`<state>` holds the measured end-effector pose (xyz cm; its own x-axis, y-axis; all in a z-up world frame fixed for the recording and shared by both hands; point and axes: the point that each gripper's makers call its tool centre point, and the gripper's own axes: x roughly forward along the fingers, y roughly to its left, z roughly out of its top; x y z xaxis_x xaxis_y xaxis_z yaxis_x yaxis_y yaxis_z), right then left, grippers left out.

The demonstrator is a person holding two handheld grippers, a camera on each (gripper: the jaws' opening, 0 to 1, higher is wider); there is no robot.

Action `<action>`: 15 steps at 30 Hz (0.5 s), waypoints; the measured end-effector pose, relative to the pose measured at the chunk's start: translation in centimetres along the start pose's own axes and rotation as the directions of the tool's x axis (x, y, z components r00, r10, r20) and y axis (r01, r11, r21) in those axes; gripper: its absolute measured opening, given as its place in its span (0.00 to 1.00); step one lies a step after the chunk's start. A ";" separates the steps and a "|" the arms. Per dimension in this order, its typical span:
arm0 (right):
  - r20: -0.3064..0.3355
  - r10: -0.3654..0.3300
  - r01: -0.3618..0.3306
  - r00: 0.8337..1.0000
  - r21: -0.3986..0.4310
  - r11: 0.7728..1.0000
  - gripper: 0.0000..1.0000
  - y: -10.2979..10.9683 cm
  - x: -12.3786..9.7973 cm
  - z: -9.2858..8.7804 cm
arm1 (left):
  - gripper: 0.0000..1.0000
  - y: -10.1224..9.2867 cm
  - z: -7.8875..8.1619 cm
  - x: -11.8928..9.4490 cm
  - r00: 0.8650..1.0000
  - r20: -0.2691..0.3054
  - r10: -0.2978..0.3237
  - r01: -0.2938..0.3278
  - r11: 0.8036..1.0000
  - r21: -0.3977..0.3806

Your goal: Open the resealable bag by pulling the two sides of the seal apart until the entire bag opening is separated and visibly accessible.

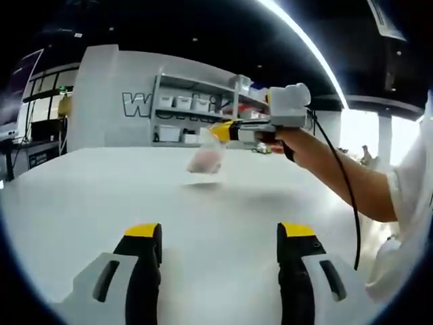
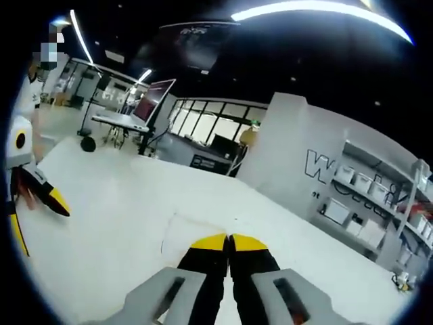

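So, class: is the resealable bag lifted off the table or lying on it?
Lifted. In the left gripper view the right gripper holds the bag by its top, and it hangs above the white table.

Blurred pinkish contents of the clear bag

- The left gripper has two black fingers with yellow tips, each set in a light grey housing with a dark oval slot.
- The right gripper is built alike: black fingers, yellow caps, grey shoulders with dark slots.
- Seen from the left gripper view, the right gripper has a pale grey boxy body, a yellow and black front end and a dark grip.
- A black cable trails from it along the person's forearm.
- The person wears a white short-sleeved top.
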<state>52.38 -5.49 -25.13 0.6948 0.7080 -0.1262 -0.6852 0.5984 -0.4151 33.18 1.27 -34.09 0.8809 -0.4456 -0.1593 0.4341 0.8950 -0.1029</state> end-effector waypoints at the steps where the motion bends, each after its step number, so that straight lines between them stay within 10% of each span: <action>1: -0.002 -0.003 0.003 1.000 0.000 1.000 0.00 -0.1 0.1 -0.1 | 0.68 0.0 0.0 0.0 1.000 -0.001 0.000 0.000 1.000 0.000; 15: -0.029 -0.022 0.022 0.999 0.007 1.000 0.00 -1.6 1.1 -1.2 | 0.67 0.1 -0.2 -0.1 1.000 -0.010 0.001 -0.001 1.000 0.001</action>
<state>54.55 -6.10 -25.70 0.7160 0.6832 -0.1435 -0.6710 0.6167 -0.4117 33.08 1.37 -34.27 0.8795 -0.4447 -0.1692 0.4333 0.8955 -0.1013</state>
